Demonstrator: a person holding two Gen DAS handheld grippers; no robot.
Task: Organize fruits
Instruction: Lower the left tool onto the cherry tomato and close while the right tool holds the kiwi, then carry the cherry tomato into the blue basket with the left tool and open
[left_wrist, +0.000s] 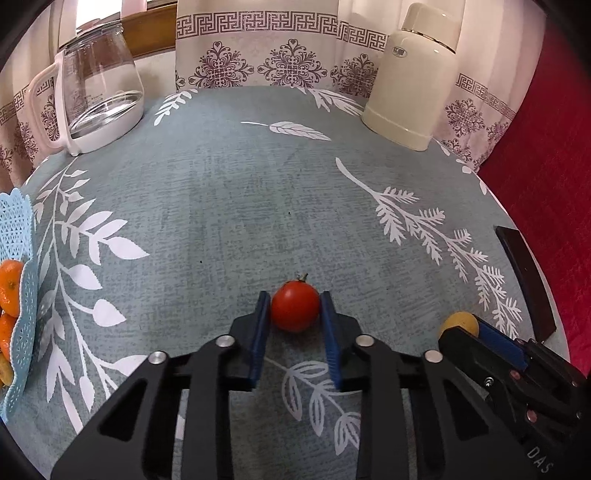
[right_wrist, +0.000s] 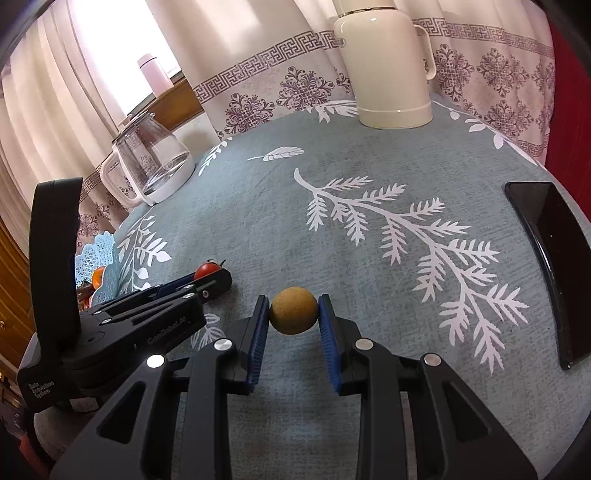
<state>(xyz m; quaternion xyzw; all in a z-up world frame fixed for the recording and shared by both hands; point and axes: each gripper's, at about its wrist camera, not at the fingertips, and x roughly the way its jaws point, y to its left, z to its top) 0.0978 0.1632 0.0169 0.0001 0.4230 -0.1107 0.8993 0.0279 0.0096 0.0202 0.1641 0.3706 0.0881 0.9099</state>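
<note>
Leaf-print cloth covers the counter (left_wrist: 229, 206). Left gripper (left_wrist: 294, 310) fingers clamp a cherry tomato (left_wrist: 295, 309); right gripper (right_wrist: 293, 311) fingers pinch a tan round fruit (right_wrist: 293, 310). Both likely need carrying to the blue basket (left_wrist: 16, 229).

**Desk under a leaf-print cloth**

A grey-blue cloth (left_wrist: 229, 206) with white leaf sprigs covered the desk. At the far left corner stood a glass kettle (left_wrist: 98, 92) on a white base; at the far right, a cream thermos jug (right_wrist: 388, 62). A dark flat tray (right_wrist: 550, 266) lay along the right edge. A pale blue lattice basket (left_wrist: 16, 280) holding oranges sat at the left edge.
</note>
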